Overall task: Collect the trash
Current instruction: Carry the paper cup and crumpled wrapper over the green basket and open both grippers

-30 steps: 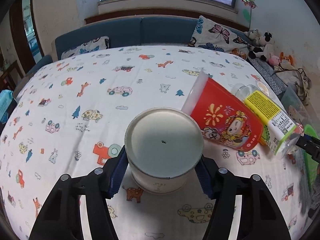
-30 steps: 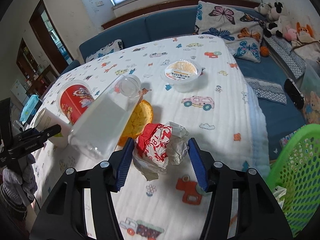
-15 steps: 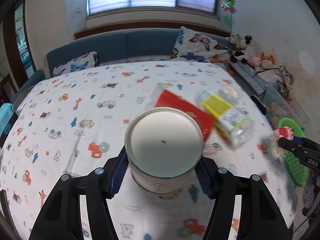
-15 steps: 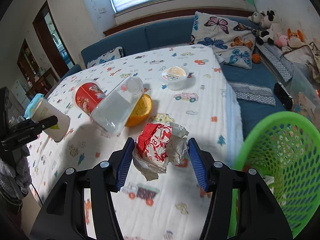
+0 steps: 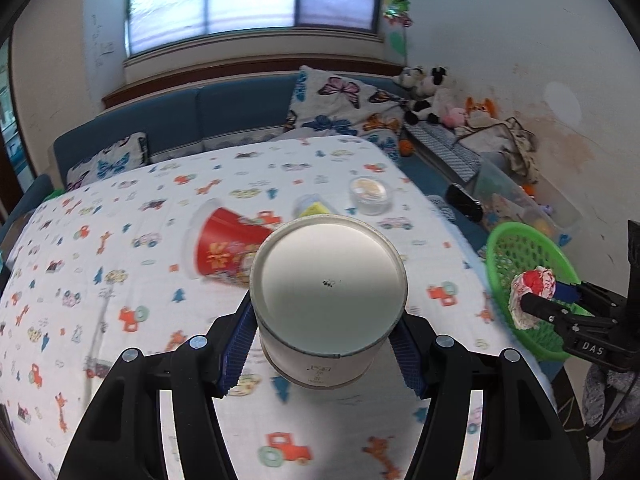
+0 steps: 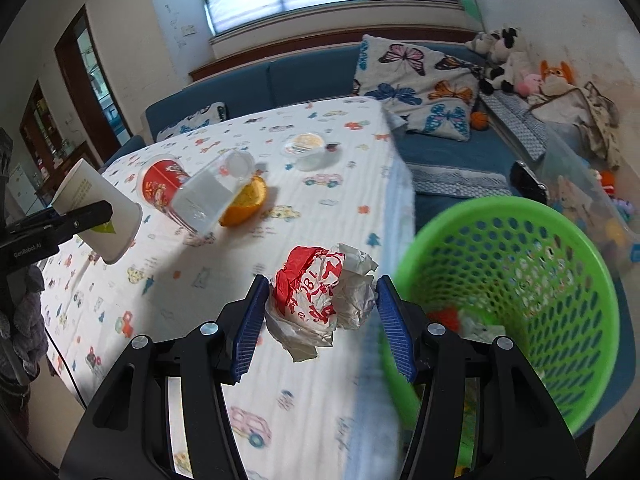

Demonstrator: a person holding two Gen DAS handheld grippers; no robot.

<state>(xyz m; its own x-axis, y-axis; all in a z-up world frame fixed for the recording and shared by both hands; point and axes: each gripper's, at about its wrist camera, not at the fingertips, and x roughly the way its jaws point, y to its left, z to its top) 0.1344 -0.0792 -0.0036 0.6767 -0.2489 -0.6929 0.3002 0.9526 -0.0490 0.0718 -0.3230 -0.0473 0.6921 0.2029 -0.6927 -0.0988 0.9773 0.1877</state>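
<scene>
Gripping tongs — left [image 5: 326, 344] on paper cup [image 5: 328, 292], right [image 6: 318, 322] on crumpled wrapper [image 6: 320, 300]

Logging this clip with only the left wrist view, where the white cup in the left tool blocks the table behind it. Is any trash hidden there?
Observer: Yes, an orange rounded item lies right beside the clear bottle.
Operator: Does the green basket hold anything?
Observer: Yes. The right wrist view shows orange and white scraps at the bottom of the green basket.
</scene>
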